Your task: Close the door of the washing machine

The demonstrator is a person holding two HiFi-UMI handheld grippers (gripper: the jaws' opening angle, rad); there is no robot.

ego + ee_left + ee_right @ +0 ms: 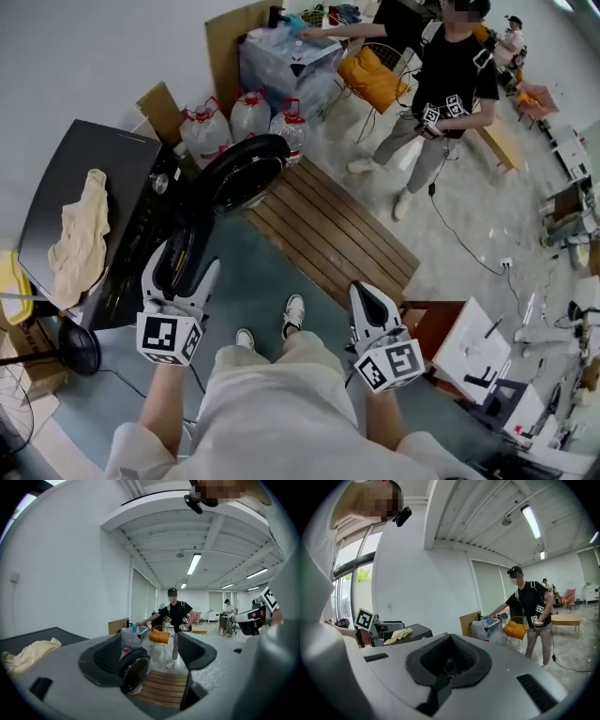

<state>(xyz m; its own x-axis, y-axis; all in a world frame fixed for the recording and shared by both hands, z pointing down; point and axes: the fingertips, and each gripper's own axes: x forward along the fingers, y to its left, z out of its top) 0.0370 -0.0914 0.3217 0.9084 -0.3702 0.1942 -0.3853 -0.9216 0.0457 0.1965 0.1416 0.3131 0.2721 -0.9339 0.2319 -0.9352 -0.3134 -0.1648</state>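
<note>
The dark grey washing machine (84,178) stands at the left, and its round black door (244,173) is swung open toward the wooden platform. A pale yellow cloth (80,239) lies on the machine's top. My left gripper (183,261) is open and empty, held in front of the machine, short of the door. In the left gripper view the door (133,670) shows between the spread jaws of that gripper (152,657), some way off. My right gripper (362,292) is shut on nothing, held over the floor to the right. The right gripper view shows its jaws (447,663) together, with the machine (417,632) beyond.
A slatted wooden platform (328,230) lies just right of the door. Large water jugs (248,117) and cardboard stand behind it. A person in black (441,84) stands further back. A black fan base (80,349) sits left of my feet, and white furniture (483,352) is on the right.
</note>
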